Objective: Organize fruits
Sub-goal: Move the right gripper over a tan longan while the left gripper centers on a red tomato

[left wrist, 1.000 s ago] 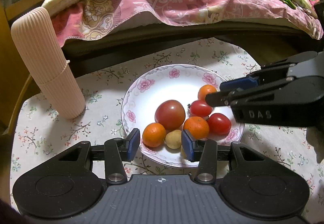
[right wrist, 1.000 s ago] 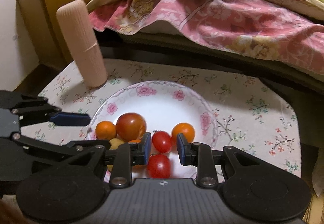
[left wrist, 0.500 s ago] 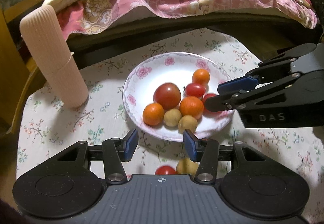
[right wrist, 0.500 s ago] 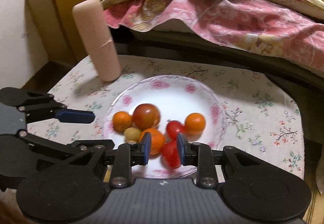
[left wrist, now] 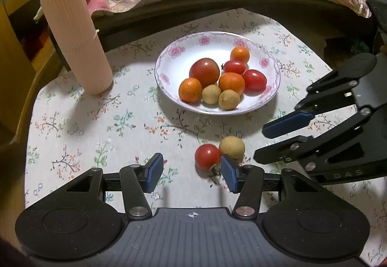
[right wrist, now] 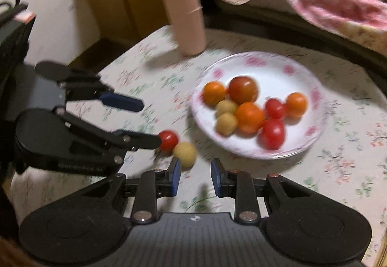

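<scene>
— What is on the table?

— A white plate with pink flowers (left wrist: 167, 78) sits on the flowery tablecloth (left wrist: 84, 122). It holds one big tomato (left wrist: 204, 70), two small red tomatoes, three little oranges and two small tan fruits, all bunched together.

— Is all the fruit on the plate?

— No. A small red tomato (left wrist: 207, 155) and a round tan fruit (left wrist: 232, 147) lie on the cloth, near the plate, touching each other.

— Where are the tongs?

— The left gripper (left wrist: 191, 172) is low over the cloth, next to those two loose fruits. Its jaws are opening and nothing is squeezed between them. The red tomato is just in front of its right finger.

— And the other one?

— The right gripper (right wrist: 194, 176) is close by, on the other side of the loose fruits. Its jaws are as close together as they go, and they hold nothing. The tan fruit is just in front of its left finger.

— What is that tall pink thing?

— A ribbed pink tube (left wrist: 75, 37), standing up beside the plate.
</scene>
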Motion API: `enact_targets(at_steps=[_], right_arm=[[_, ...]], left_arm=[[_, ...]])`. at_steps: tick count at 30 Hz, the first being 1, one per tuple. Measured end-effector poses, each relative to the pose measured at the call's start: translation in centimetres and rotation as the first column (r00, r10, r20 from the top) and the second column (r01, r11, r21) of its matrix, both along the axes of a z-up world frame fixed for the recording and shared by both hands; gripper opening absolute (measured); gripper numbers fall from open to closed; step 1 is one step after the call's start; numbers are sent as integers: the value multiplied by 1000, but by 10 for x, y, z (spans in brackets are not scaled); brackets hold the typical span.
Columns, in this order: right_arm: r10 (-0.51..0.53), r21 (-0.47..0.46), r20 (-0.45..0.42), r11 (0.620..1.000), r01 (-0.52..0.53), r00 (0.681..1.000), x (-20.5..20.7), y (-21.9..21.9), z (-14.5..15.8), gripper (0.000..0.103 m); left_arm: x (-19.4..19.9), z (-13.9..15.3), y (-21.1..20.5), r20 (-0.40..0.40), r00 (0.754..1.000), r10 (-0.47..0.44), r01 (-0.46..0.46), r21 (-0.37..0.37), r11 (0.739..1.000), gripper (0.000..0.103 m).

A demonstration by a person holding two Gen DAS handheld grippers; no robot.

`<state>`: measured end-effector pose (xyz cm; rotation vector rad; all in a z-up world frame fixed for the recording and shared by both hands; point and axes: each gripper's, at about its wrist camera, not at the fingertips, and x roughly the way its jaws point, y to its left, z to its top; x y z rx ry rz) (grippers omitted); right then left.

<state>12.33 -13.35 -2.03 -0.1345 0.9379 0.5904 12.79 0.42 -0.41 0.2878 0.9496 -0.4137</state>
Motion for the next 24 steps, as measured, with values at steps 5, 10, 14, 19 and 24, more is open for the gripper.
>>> enact_targets(at_steps=[5, 10, 14, 19, 24], right_arm=[[49, -8, -18, 999, -49, 999, 4, 13, -10, 30], [71, -35, -7, 997, -71, 997, 12, 23, -19, 30], [69, -39, 1, 997, -69, 998, 20, 25, -24, 30], [78, -26, -5, 997, -78, 997, 26, 27, -28, 30], [79, -42, -11, 996, -79, 997, 25, 29, -32, 30]], left_arm=[[-2, -6, 5, -21, 1000, -3, 3, 12, 1000, 61], [-2, -9, 9, -38, 999, -7, 8, 10, 1000, 62], [0, -11, 9, -50, 999, -9, 10, 12, 1000, 62], [0, -12, 8, -56, 998, -13, 14, 12, 1000, 63], [1, -15, 5, -60, 998, -27, 27, 11, 1000, 64]])
